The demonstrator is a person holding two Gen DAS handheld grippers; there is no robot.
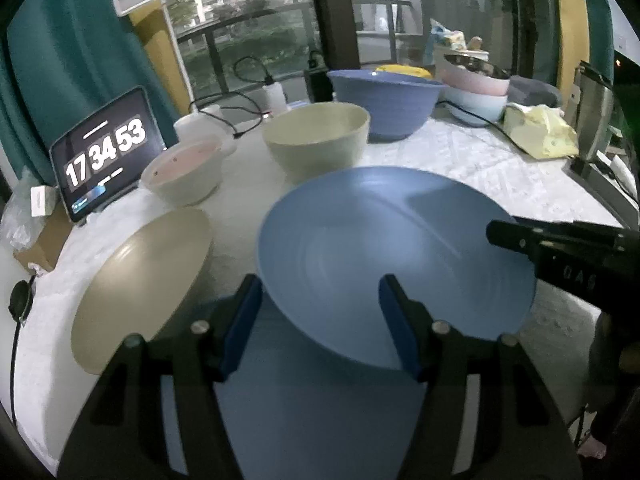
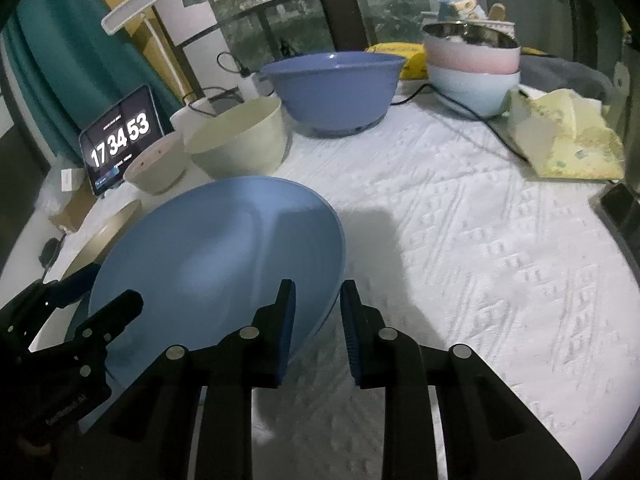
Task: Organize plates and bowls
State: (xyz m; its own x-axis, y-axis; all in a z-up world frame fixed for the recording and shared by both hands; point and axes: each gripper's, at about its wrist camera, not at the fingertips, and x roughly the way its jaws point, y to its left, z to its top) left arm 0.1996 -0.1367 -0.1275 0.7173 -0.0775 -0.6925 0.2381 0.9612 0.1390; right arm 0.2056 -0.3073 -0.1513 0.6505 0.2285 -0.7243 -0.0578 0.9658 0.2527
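Observation:
A light blue plate (image 1: 384, 248) is tilted up off the white tablecloth; it also shows in the right wrist view (image 2: 208, 264). My left gripper (image 1: 320, 320) is open, its fingers on either side of the plate's near rim. My right gripper (image 2: 318, 324) has its jaws a small gap apart around the plate's right rim; whether they press on the rim I cannot tell. A beige plate (image 1: 148, 284) lies flat to the left. A cream bowl (image 1: 316, 140), a pink-lined bowl (image 1: 182, 172) and a big blue bowl (image 1: 386, 100) stand behind.
A tablet clock (image 1: 104, 152) leans at the left edge. Stacked pink and pale blue bowls (image 2: 472, 68) stand at the back right, with a yellow cloth (image 2: 568, 140) beside them. Cables (image 1: 232, 108) run along the back. The white tablecloth (image 2: 480, 240) stretches to the right.

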